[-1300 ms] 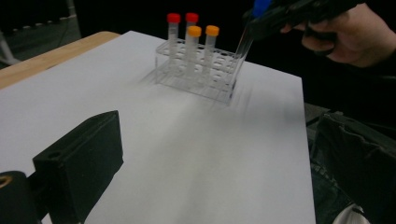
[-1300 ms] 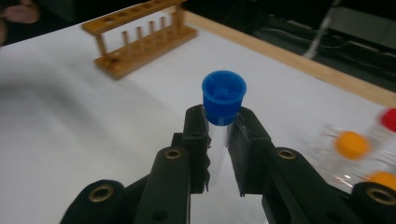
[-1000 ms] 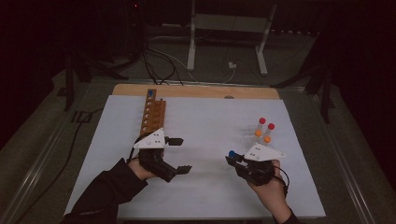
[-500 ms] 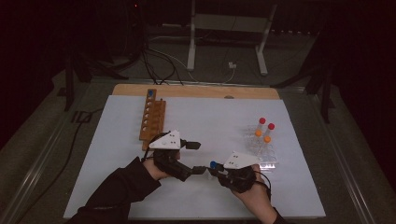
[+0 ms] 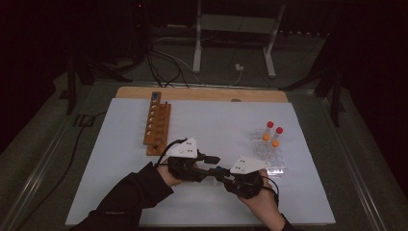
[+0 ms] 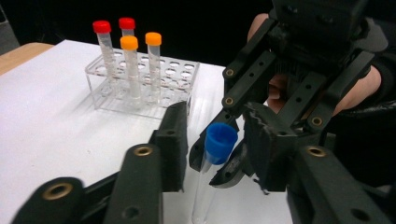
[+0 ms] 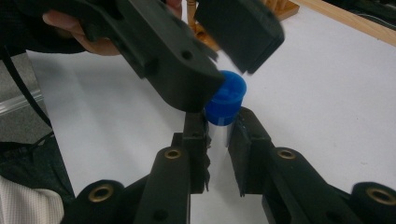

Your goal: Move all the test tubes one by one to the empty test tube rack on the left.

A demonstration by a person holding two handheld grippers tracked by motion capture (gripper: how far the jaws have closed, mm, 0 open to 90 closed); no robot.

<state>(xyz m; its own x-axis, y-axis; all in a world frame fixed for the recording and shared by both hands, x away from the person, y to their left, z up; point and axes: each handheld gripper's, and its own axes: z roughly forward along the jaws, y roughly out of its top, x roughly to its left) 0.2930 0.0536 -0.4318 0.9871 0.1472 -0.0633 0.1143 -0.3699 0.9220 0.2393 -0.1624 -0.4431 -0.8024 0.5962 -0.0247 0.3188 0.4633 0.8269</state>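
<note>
grippers now met; right gripper (image 7: 218,133) clamps clear blue-capped tube (image 6: 219,142); left gripper (image 6: 212,140) agape around cap.

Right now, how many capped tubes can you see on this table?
6. Two red-capped tubes and two orange-capped tubes stand in the clear rack; the blue-capped tube sits in the right gripper; another blue-capped one stands in the wooden rack. Others may be hidden.
</note>
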